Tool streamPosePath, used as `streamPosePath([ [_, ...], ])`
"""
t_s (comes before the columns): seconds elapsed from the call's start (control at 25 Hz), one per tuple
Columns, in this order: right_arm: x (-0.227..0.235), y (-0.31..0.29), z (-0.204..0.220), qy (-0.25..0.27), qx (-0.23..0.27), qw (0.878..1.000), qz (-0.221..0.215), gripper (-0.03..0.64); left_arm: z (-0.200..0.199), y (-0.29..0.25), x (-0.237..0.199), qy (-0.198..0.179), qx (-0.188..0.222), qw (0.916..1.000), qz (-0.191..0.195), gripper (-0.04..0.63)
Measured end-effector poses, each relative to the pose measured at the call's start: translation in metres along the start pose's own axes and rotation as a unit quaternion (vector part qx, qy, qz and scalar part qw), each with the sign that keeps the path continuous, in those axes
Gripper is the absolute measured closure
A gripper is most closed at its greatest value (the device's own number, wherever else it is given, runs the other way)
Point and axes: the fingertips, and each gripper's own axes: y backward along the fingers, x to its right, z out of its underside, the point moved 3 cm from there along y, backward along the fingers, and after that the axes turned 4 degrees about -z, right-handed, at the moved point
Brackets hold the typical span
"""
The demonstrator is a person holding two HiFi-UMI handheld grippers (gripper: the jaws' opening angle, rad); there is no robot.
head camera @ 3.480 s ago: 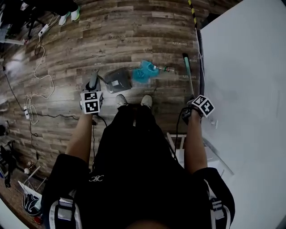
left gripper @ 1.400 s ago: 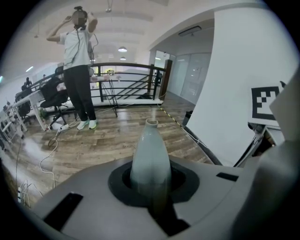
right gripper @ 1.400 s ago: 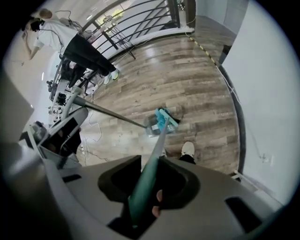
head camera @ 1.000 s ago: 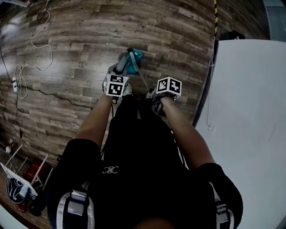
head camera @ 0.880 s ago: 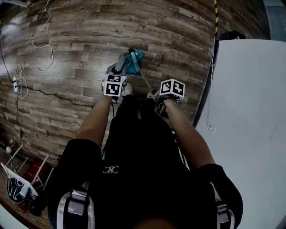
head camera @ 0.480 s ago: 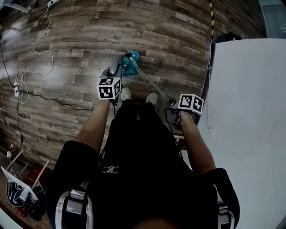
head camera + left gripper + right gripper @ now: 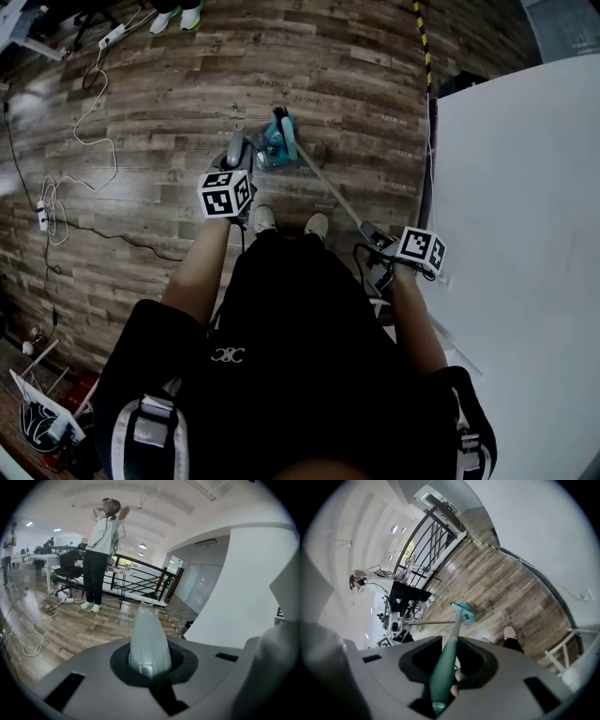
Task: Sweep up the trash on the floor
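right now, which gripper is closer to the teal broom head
Left. The left gripper, on the dustpan handle, sits right beside the broom head; the right gripper holds the broom handle at its far end.

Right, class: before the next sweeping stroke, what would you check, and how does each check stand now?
1. Right gripper shut on the broom handle: ok.
2. Left gripper shut on the dustpan handle: ok.
3. Broom head down on the floor beside the dustpan: ok.
4. Trash gathered between broom head and dustpan: cannot tell.
5. White cable away from the sweeping spot: ok.
6. Shoes behind the broom head: ok.
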Motion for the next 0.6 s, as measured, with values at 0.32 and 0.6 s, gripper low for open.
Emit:
streamPosePath([
  [0.32,-0.002,0.061,0.005,0.015,0.054,0.998,-0.014,0.508,-0.044,0.015,0.029,0.038,0.031,0.9987,0.013,0.577],
  [0.6,0.007,0.084,0.004,0.024,0.087,0.996,-0.010,0.508,-0.077,0.017,0.067,0.018,0.039,0.9983,0.040,0.578],
])
